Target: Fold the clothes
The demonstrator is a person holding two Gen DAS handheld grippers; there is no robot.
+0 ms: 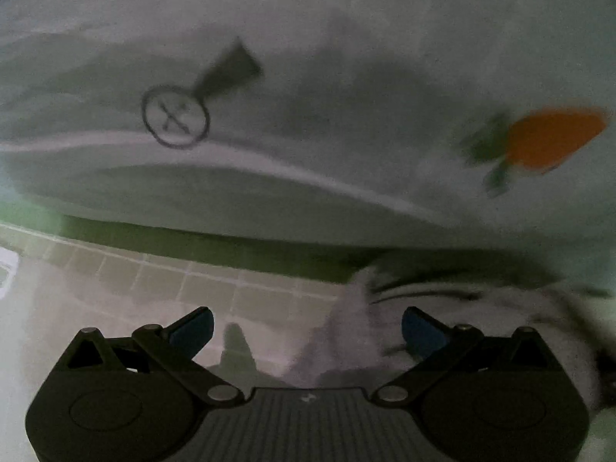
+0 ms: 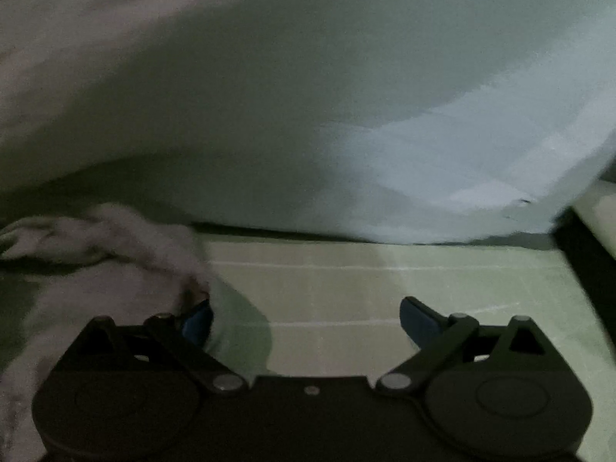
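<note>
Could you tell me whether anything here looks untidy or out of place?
Yes: a bunched, crumpled light cloth lies heaped on the gridded mat in front of the big white garment, instead of lying flat. Both views are blurred; nothing looks spilled or torn.

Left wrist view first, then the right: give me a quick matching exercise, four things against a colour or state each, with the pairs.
Column one:
1. carrot print
2. circle print
3. left gripper
4. surface under the white garment

Column two:
A. pale with a grid of thin lines
B. orange with green leaves
C. open, nothing between the jaws
D. dark outline with a cross inside

Pairs: 1-B, 2-D, 3-C, 4-A
</note>
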